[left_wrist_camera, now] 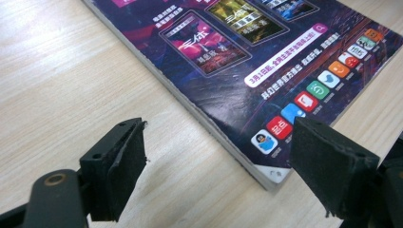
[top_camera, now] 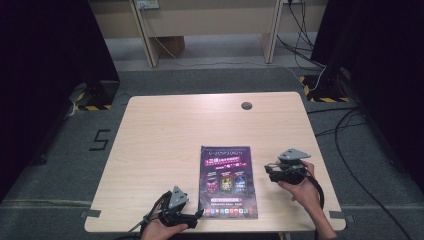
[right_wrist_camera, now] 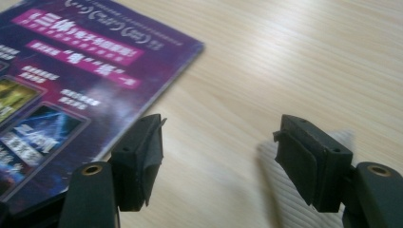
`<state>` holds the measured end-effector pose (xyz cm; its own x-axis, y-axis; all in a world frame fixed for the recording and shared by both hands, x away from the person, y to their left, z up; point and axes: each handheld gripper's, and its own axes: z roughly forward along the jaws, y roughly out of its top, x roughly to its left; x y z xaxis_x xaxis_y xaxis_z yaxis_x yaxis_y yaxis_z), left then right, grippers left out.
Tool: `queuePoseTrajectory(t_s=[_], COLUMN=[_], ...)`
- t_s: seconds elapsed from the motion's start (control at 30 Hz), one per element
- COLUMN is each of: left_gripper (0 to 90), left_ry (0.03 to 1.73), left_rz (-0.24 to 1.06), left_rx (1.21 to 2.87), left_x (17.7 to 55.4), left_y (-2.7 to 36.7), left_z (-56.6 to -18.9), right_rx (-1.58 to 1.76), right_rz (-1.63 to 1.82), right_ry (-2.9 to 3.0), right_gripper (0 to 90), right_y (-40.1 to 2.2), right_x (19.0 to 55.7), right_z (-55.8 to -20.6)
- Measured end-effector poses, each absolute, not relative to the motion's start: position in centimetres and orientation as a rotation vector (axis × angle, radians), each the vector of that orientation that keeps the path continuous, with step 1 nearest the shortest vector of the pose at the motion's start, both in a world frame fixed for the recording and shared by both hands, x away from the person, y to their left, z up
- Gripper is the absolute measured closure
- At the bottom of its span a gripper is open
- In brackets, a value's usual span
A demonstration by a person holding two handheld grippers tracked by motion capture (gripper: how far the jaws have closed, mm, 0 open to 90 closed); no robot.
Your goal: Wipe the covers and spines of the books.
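Presently, magazine (top_camera: 229, 182): flat and closed on the table (top_camera: 160, 140), near its front edge, between both grippers.
Left gripper (left_wrist_camera: 216, 164): jaws wide apart, empty, straddling the near spine corner, seemingly to nip it.
Right gripper (right_wrist_camera: 218, 156): agape, holding nothing, hovering beside the opposite edge, likely in reserve.

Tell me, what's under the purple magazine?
The magazine lies flat on the wooden table, closed. Anything beneath it or between its pages is hidden. Nothing rests on its cover.

Magazine (right_wrist_camera: 71, 71) cover print blurred; its left part cut off.
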<state>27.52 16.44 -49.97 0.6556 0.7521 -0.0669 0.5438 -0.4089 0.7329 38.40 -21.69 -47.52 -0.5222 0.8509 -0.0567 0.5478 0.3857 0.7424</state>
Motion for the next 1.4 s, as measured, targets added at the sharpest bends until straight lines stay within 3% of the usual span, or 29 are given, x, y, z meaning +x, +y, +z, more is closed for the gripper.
queuePoseTrajectory(t_s=[0.6, 0.9, 1.27, 1.4], left_gripper=[17.7, 18.1, 19.3, 19.5], left_ry=[0.994, 0.988, 0.971, 0.973], left_rz=[0.355, 0.358, 0.358, 0.359], left_rx=[2.134, 2.152, 2.169, 2.163], left_x=[27.6, 27.7, 27.7, 27.8], left_y=[16.9, 16.8, 16.7, 16.6], left_z=[-50.0, -50.2, -50.3, -50.3], right_rx=[1.361, 1.374, 1.491, 1.493], right_rz=[0.907, 0.822, 0.873, 0.909], right_ry=[2.144, 2.160, 2.181, 2.204], right_gripper=[28.5, 40.8, 46.0, 60.2], right_y=[-27.1, -28.0, -29.2, -29.1], right_x=[38.4, 38.6, 39.0, 38.8], right_z=[-48.0, -48.8, -50.0, -50.0])
